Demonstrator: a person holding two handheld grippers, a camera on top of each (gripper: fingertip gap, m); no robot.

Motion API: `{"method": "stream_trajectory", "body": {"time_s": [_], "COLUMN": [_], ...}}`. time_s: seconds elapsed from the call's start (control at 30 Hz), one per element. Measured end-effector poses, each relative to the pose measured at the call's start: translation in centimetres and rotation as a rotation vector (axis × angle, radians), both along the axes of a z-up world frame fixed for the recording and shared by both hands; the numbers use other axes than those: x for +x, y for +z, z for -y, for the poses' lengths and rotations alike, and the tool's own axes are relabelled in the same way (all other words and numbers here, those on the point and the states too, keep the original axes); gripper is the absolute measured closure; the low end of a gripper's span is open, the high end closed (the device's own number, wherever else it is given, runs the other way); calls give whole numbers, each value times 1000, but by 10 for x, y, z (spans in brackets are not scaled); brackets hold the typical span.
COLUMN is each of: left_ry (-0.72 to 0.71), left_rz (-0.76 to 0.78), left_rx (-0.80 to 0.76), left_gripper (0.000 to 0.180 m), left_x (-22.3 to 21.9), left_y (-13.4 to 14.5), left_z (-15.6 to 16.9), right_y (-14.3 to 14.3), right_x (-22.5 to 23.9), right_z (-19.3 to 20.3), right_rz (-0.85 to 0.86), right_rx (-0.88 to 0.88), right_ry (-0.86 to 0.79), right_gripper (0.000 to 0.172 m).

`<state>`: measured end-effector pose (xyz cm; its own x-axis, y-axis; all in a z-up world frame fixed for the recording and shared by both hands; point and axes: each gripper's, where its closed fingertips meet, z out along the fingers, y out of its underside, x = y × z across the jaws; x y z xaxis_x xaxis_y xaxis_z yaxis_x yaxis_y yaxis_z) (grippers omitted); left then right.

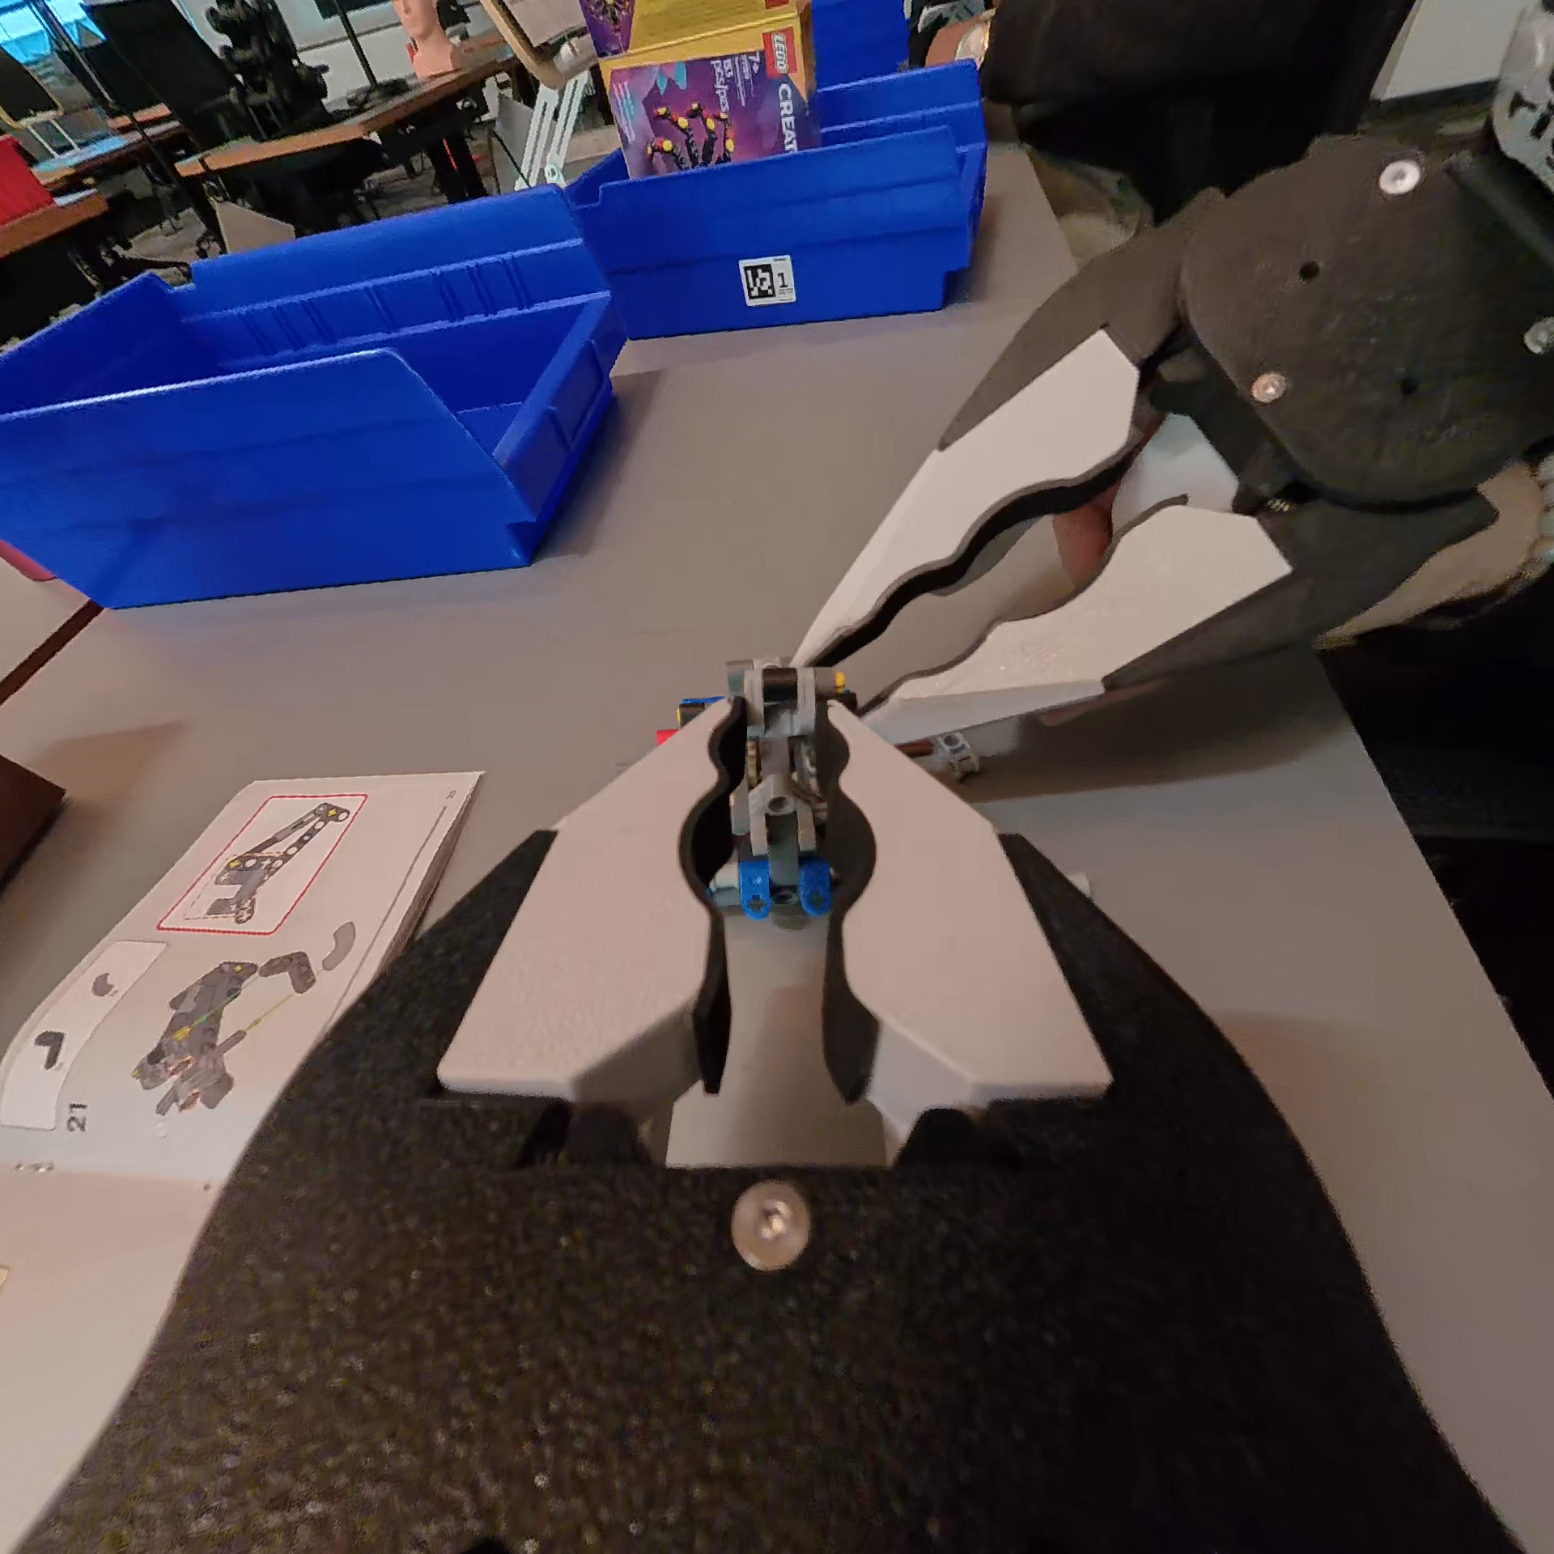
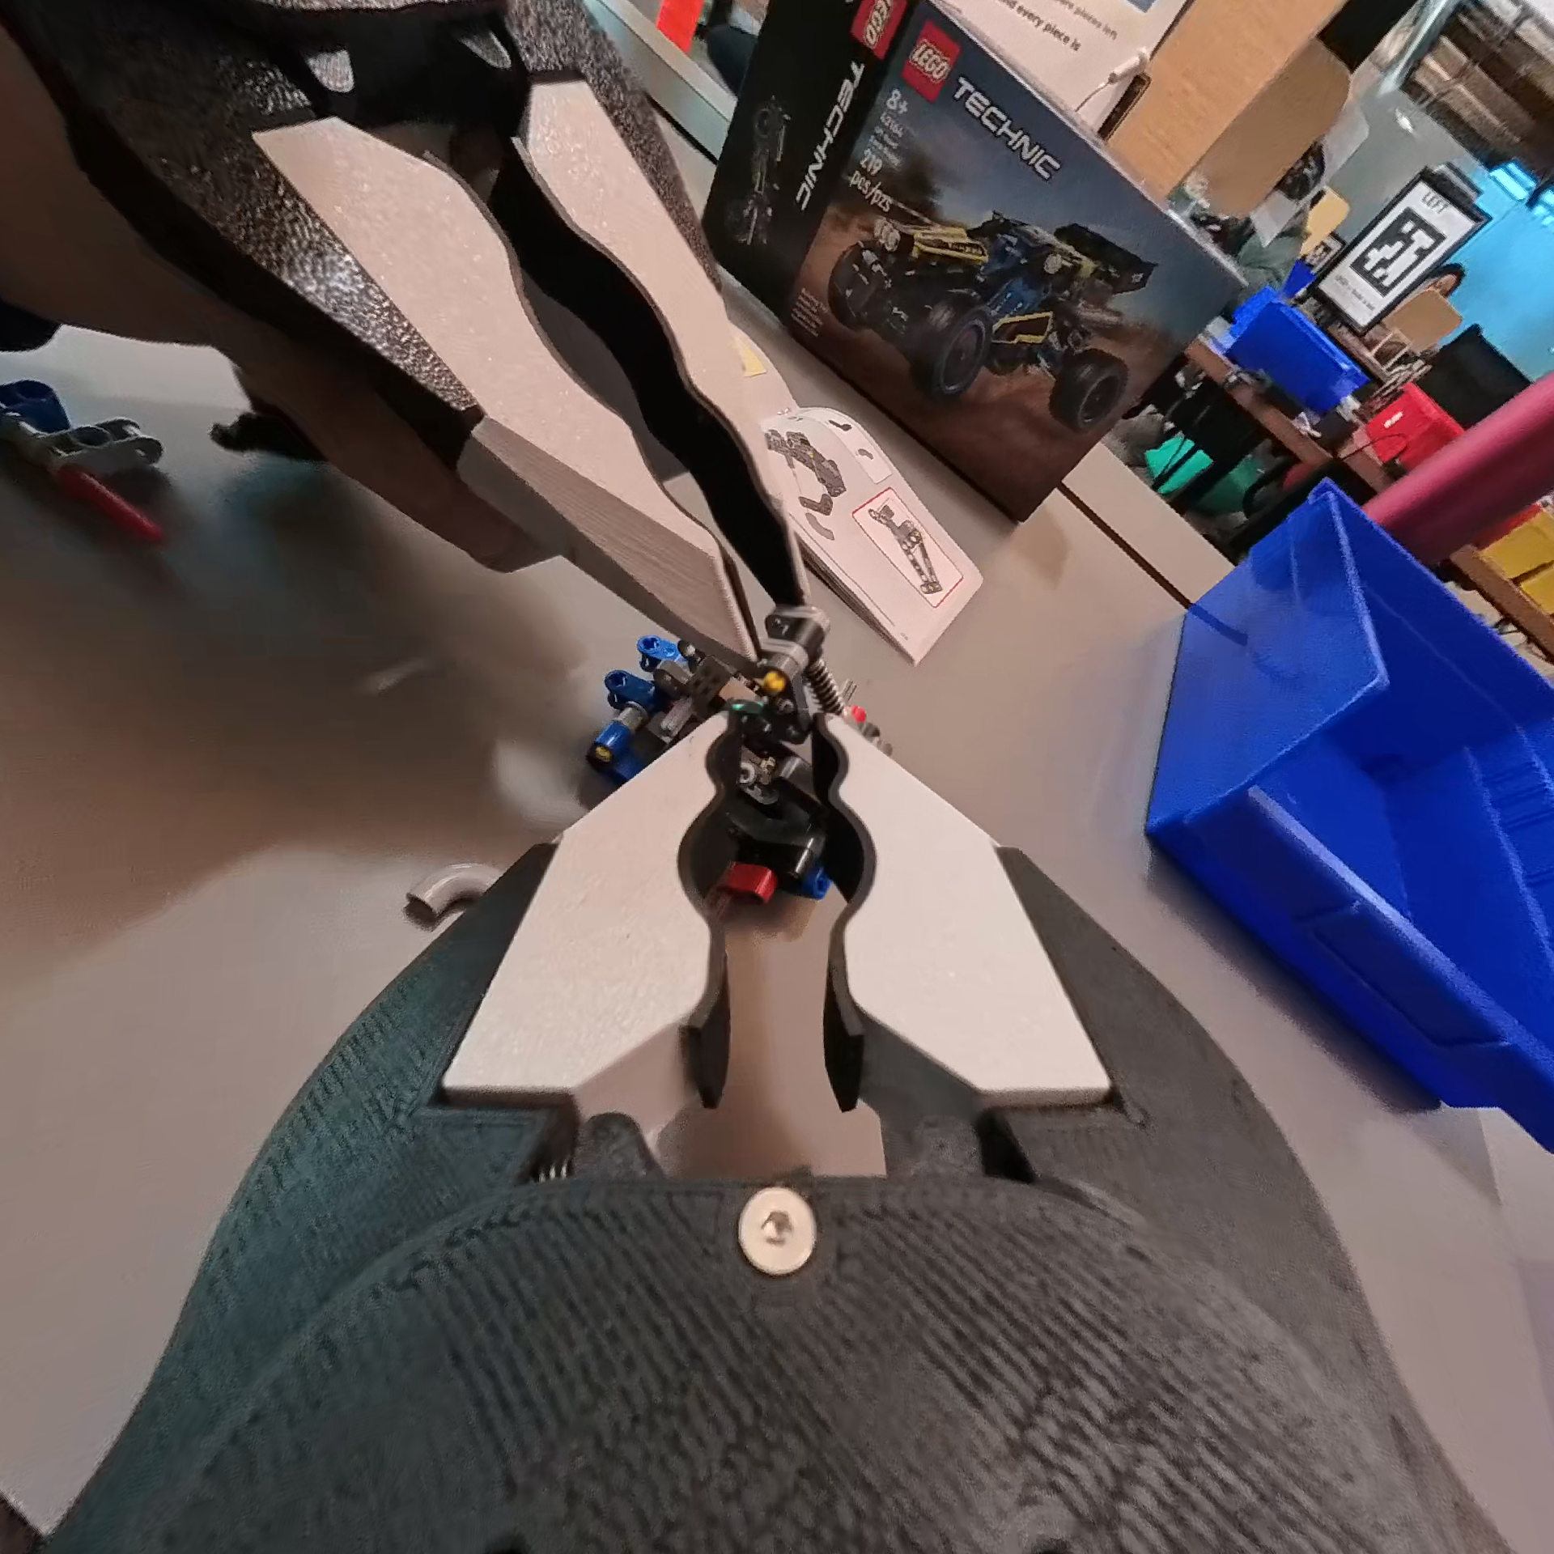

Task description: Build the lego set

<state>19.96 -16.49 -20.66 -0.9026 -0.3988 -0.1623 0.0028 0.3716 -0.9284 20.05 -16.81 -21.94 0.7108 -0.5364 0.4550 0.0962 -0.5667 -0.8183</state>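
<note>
A small toy-brick assembly [image 1: 778, 807] of grey beams, black parts, blue connectors and a spring stands on the grey table [image 1: 589, 589]. My left gripper [image 1: 780, 706] is shut on its grey upright beams near the top. The right wrist view shows the left gripper [image 2: 786, 626] pinching the grey top piece from above. My right gripper [image 2: 772, 723] is closed around the black parts of the same assembly [image 2: 706, 685], just below a yellow-tipped axle. In the left wrist view the right gripper [image 1: 845, 685] comes in from the right and meets the assembly's top right end.
An open instruction booklet [image 1: 277, 908] lies left of the assembly. Two blue bins [image 1: 294, 437] [image 1: 782, 219] stand at the back, one holding a toy box [image 1: 715, 101]. A large toy box [image 2: 967, 252] and a blue bin [image 2: 1362, 757] flank the work. Loose pieces [image 2: 84, 446] [image 2: 441, 891] lie nearby. The grippers are tip to tip, or close to it.
</note>
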Motion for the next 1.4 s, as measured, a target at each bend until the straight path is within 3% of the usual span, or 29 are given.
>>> {"method": "stream_trajectory", "body": {"time_s": [0.4, 0.73, 1.03, 1.4], "left_ry": [-6, 8, -5, -83], "left_rz": [-43, -51, -57, -47], "left_rx": [-51, 66, 86, 149], "left_gripper": [164, 167, 167, 177], "left_x": [-1, 0, 1, -3], "left_y": [1, -15, -18, -23], "left_z": [-7, -8, -7, -8], "right_y": [3, -1, -6, -2], "right_x": [2, 1, 0, 0], "right_z": [2, 4, 2, 4], "right_rz": [-105, -290, -269, -267], "right_rx": [92, 181, 81, 125], "right_ry": [10, 16, 11, 15], "right_gripper": [166, 166, 167, 167]}}
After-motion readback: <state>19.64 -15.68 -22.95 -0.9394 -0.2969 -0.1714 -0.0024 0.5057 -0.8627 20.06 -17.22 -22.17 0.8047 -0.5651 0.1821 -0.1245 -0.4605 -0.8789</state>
